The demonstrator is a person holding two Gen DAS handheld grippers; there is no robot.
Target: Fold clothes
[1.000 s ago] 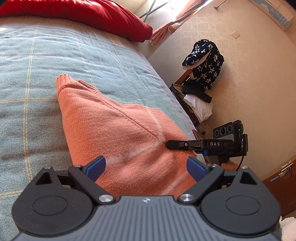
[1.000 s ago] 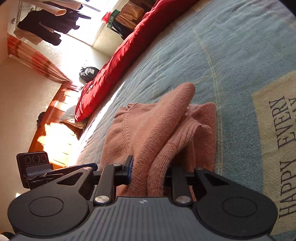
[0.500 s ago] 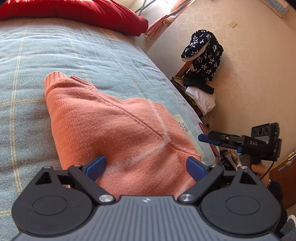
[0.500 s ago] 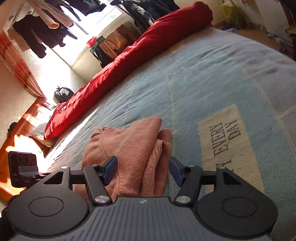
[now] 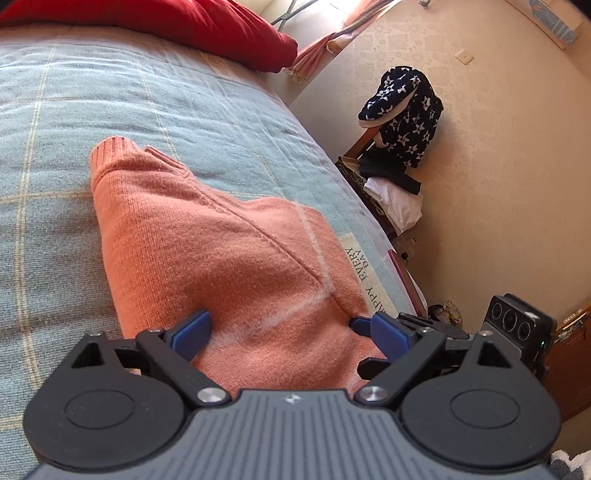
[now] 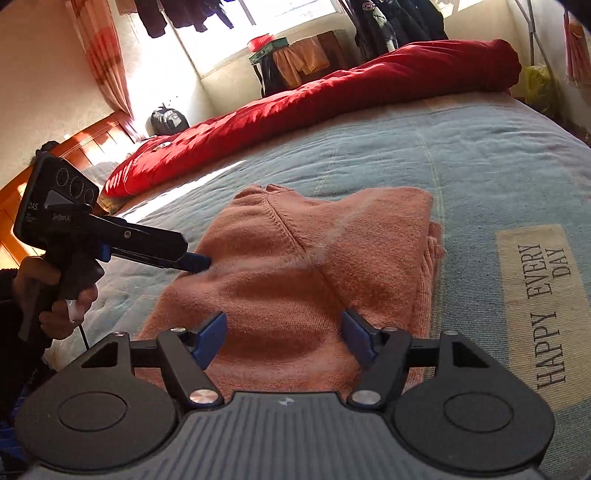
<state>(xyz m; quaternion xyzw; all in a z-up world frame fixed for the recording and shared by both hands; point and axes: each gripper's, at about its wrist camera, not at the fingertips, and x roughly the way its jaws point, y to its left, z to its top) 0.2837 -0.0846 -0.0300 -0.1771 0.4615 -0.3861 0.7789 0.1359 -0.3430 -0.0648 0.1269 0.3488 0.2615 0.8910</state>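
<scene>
We are in a home bedroom: a bed (image 6: 480, 155) under a blue blanket (image 5: 184, 96), a red quilt (image 6: 332, 103) rolled along it, clothes (image 6: 184, 14) hanging by the window (image 6: 288, 14), curtains (image 6: 99, 51), a chair (image 5: 373, 184) heaped with laundry.

Bright window (image 6: 280, 14) glare, fisheye-warped edges, perhaps slight blur.

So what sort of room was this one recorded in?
A lived-in bedroom, most likely: a bed with a blue blanket and a red duvet along it, and clothes hanging at the window.
</scene>
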